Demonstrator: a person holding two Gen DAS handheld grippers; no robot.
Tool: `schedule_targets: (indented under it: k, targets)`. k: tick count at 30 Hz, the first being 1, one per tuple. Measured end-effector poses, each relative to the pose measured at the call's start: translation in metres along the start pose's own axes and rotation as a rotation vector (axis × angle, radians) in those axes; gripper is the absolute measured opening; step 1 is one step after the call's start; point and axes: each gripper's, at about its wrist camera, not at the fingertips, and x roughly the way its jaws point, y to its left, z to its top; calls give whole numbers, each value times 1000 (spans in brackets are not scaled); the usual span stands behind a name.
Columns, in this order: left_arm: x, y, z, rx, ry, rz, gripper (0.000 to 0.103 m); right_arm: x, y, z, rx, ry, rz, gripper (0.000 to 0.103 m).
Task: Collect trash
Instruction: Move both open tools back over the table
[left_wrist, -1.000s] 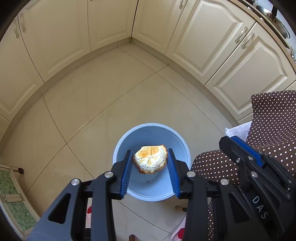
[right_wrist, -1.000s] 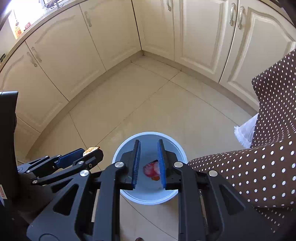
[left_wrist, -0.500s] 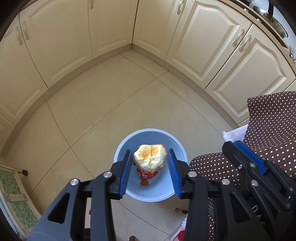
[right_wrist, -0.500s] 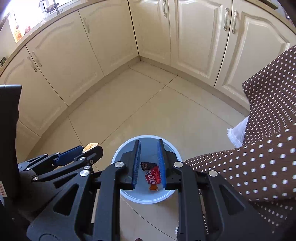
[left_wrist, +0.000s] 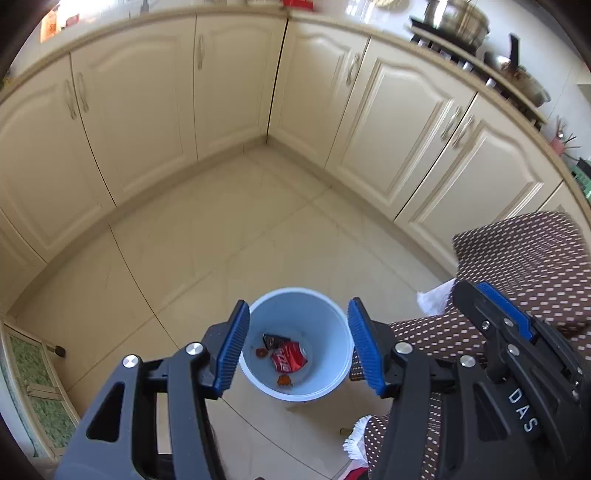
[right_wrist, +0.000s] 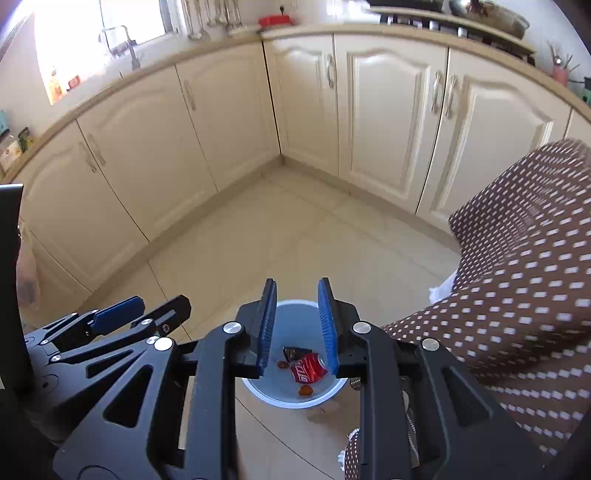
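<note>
A light blue bin (left_wrist: 325, 306) stands on the tiled floor, also in the right wrist view (right_wrist: 291, 400). In it lie a red wrapper (left_wrist: 289, 357) (right_wrist: 307, 372), a dark wrapper (left_wrist: 272, 340) and small orange scraps (left_wrist: 284, 380). The bread piece is not in view. My left gripper (left_wrist: 295, 349) is open and empty, high above the bin. My right gripper (right_wrist: 297, 326) is open a little and empty, also above the bin. The right gripper shows in the left wrist view (left_wrist: 495, 317); the left one shows in the right wrist view (right_wrist: 122, 314).
Cream cabinets (left_wrist: 229, 88) wrap around the floor corner. A table with a brown polka-dot cloth (left_wrist: 528, 266) (right_wrist: 517, 295) is right beside the bin. A countertop with pots (left_wrist: 454, 18) runs above. A green-patterned panel (left_wrist: 26, 373) is at far left.
My left gripper held a bread piece over the bin; it has opened and the bread is gone from its jaws. Both grippers have risen, so the bin looks smaller.
</note>
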Motion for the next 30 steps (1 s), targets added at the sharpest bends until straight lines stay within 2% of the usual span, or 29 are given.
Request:
schedule_targets:
  k: [4,6,8,12,15,21,25,30]
  targets:
    - [-48,-12,-2,19,-75,-18,58,-50,2,3,-9,-73,-6,26]
    - [-74,-20,-4,29,-114,-38,60,-79,0,5,-7,-115,-16,32]
    - [-97,-29,-6,47,-143,-59,61,-107,-5,5,-2,-158,-31,45]
    - [-139,-66,-13,98,-194,-126,63,-158,-24,0,13,-226,-75,46]
    - [-157,-98,-22,143,-209,-186,64,-198,-51,-8,42,-274,-128,51]
    - [-170,-173,-53,270,-172,-281,64,-255,-128,-31,156,-323,-256,57]
    - [-163,-222,-70,351,-119,-321,64,-278,-179,-54,232,-323,-341,57]
    - [-143,-275,-81,418,-58,-350,64,-295,-223,-77,301,-313,-407,58]
